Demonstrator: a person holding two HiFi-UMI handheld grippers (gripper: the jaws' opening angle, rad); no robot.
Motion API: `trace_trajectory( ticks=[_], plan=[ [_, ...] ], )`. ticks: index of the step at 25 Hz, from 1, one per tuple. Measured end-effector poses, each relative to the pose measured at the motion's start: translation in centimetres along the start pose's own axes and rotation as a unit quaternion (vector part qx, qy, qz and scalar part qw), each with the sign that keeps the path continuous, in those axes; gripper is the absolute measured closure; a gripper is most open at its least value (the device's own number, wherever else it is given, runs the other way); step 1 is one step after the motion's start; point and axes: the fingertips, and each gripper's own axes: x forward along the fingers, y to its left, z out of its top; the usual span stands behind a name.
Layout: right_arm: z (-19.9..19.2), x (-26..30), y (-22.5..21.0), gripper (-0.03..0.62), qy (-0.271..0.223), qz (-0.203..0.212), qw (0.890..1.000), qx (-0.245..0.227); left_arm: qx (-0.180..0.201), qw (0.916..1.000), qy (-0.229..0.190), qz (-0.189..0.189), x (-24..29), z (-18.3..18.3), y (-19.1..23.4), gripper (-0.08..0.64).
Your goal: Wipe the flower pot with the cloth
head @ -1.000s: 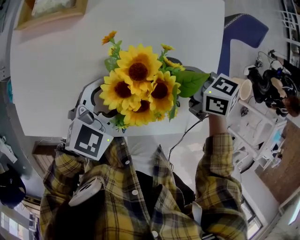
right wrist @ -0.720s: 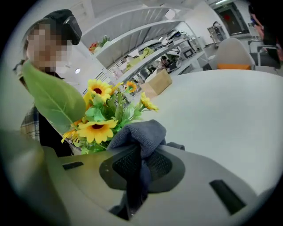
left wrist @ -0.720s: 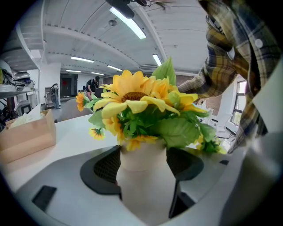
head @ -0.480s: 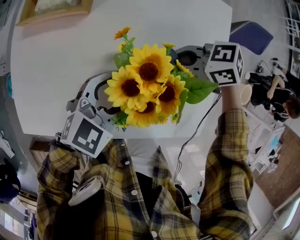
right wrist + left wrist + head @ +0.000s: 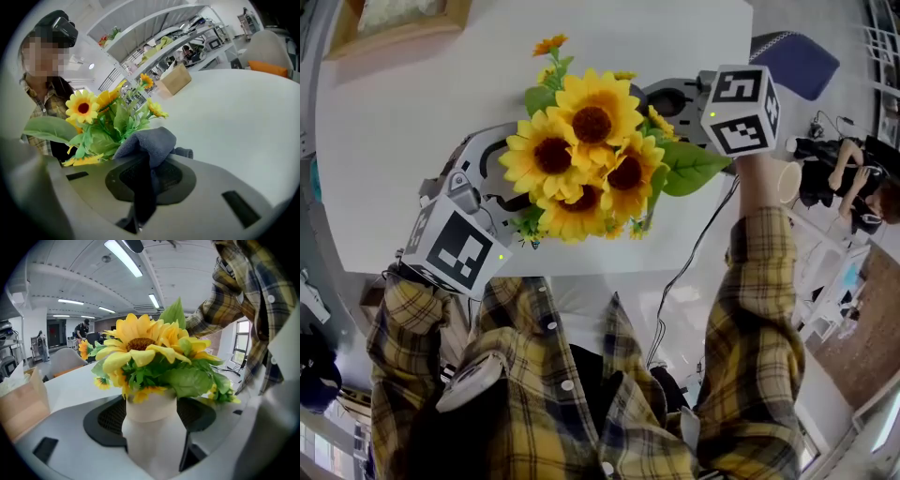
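The white flower pot [image 5: 152, 425] stands upright between the jaws of my left gripper [image 5: 152, 446], whose pads press on both its sides. Yellow sunflowers [image 5: 140, 345] with green leaves fill its top. In the head view the sunflowers [image 5: 581, 155] hide the pot, and the left gripper [image 5: 492, 183] reaches under them from the left. My right gripper [image 5: 143, 180] is shut on a grey-blue cloth [image 5: 150, 140], bunched up just beside the leaves. In the head view the right gripper [image 5: 670, 98] sits at the bouquet's far right, the cloth hidden.
The white round table [image 5: 412, 112] has its near edge just below the flowers. A wooden box [image 5: 394, 23] stands at its far left. A blue chair [image 5: 792, 56] and a shelf with a cup [image 5: 789, 180] are at the right, off the table.
My right gripper has swung from the bouquet's near right side to its far right side. The left gripper and the flowers have shifted slightly left and farther onto the table.
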Motion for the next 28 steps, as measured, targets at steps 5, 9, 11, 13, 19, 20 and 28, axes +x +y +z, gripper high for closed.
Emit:
trace_trajectory(
  ticks=[5, 9, 11, 13, 19, 20, 28],
  plan=[
    [-1.8, -0.8, 1.0, 0.565, -0.089, -0.048, 0.994, 0.041, -0.03, 0.9984, 0.001, 0.049, -0.9, -0.4, 0.3, 0.232],
    [-3.1, 0.7, 2.4, 0.565, -0.144, -0.099, 0.982, 0.074, -0.087, 0.9939, 0.011, 0.067, -2.4, -3.3, -1.3, 0.23],
    [-3.6, 1.1, 3.5, 0.565, -0.172, -0.131, 0.972, 0.094, -0.11, 0.9903, 0.011, 0.084, -3.2, -4.0, -2.4, 0.227],
    [-4.5, 1.1, 4.9, 0.565, -0.204, -0.161, 0.959, 0.117, -0.142, 0.983, -0.013, 0.116, -3.8, -3.3, -3.3, 0.227],
    [-7.2, 2.2, 7.9, 0.565, -0.281, -0.195, 0.922, 0.182, -0.195, 0.9654, -0.061, 0.162, -2.7, -1.4, -3.4, 0.198],
    [-7.4, 2.6, 8.3, 0.565, -0.289, -0.19, 0.919, 0.191, -0.19, 0.9663, -0.064, 0.161, -2.6, -1.3, -3.5, 0.199],
    [-7.3, 1.9, 8.3, 0.565, -0.307, -0.184, 0.911, 0.206, -0.136, 0.9778, -0.075, 0.141, -2.0, -0.2, -3.4, 0.199]
  ],
)
